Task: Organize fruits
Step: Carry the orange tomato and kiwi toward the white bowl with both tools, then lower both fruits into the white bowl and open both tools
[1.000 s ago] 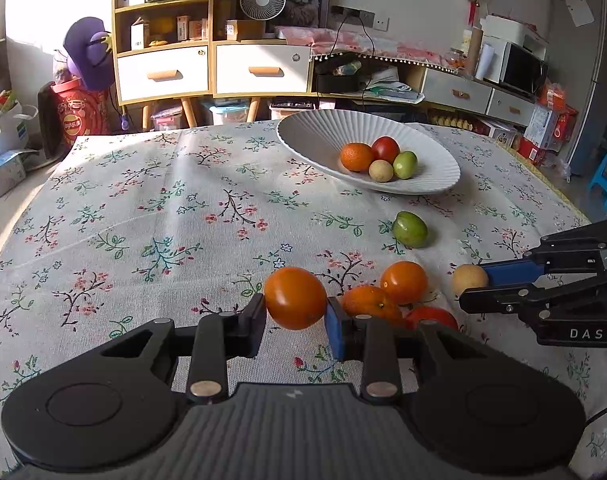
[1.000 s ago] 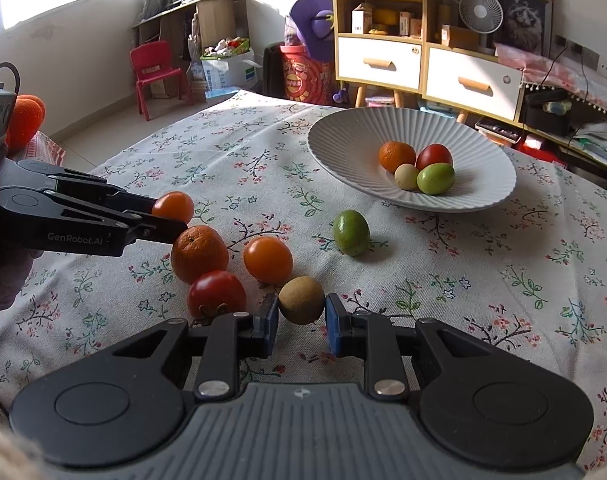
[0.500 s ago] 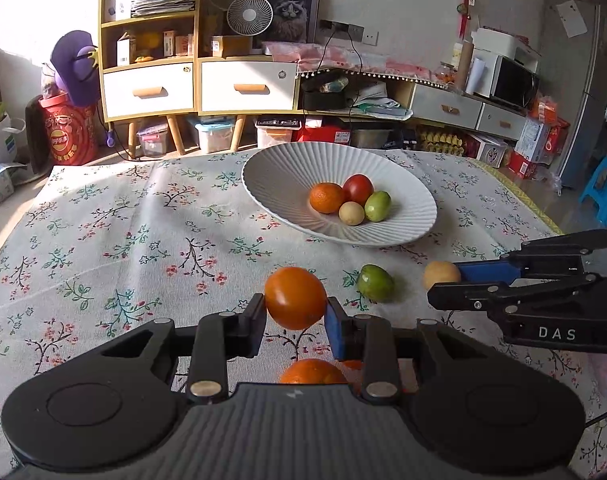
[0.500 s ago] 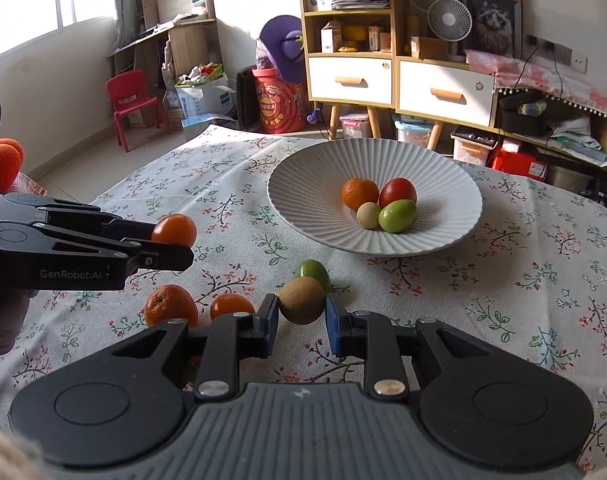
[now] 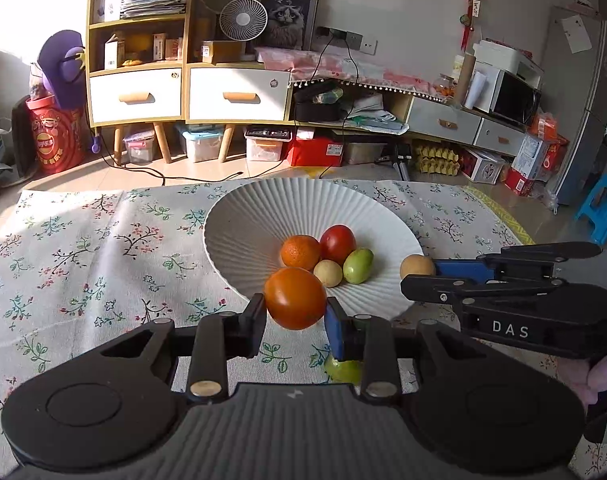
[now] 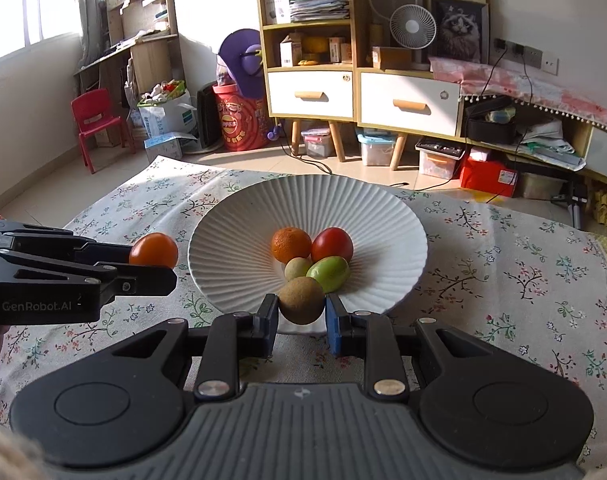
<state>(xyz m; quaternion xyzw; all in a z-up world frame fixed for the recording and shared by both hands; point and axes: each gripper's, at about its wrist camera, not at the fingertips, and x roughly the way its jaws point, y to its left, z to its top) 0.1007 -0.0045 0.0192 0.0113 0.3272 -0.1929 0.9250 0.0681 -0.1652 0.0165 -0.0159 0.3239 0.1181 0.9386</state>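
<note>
— Since both fruits are round and smooth-skinned, how do they look to handle?

— Light and easy to roll, I'd judge. The orange tomato (image 5: 295,298) is probably soft under a glossy skin, so a hard squeeze could bruise or split it. The left gripper (image 5: 295,320) has its pads closed on it across the widest part, which seems the safest hold on a ball. The brown fruit (image 6: 302,300) looks rougher and firmer, less slippery; the right gripper (image 6: 302,316) is clamped on it the same way, at its middle.

— Where are they?

— Both are held in the air at the near edge of the white ribbed plate (image 6: 239,224), one on each side.

— What's in the plate?

— A mandarin (image 6: 290,244), a red tomato (image 6: 332,243), a pale round fruit (image 6: 297,268) and a green fruit (image 6: 329,273), touching in a cluster at the dip. Anything dropped in would likely roll towards them, so a low release looks wise. The plate sits on a floral tablecloth (image 6: 523,264), and another green fruit (image 5: 343,368) lies on it below the left gripper.
</note>
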